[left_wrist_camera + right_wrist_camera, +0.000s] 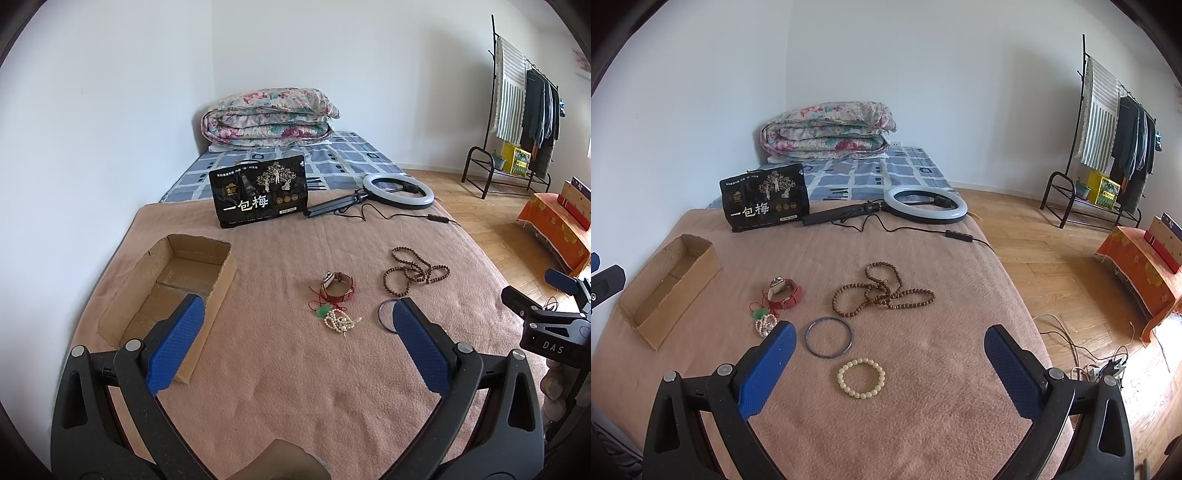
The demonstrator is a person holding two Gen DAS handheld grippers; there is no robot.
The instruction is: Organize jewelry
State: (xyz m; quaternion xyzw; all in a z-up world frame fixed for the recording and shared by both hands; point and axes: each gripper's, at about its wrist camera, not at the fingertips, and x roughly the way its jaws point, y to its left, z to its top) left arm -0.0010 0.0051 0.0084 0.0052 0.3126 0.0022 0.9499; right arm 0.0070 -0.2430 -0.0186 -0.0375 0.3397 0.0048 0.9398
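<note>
Right of the empty cardboard box (665, 288), on the pink blanket (923, 424): cream bead bracelet (861, 377) nearest, blue bangle (828, 336) just behind, brown bead necklace (882, 290) farther back, red-strap watch (783, 291) nearer the box. Right gripper (890, 369) and left gripper (298, 343) both spread wide, holding nothing. Best to straddle the bracelet's rim, pinch one side, lift clear toward the box.

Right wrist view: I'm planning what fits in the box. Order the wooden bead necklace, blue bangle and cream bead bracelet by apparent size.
1. wooden bead necklace, the widest sprawl though farthest away.
2. blue bangle.
3. cream bead bracelet, close to the bangle's size; it lies nearer the camera, so its true size is likely smaller.
</note>
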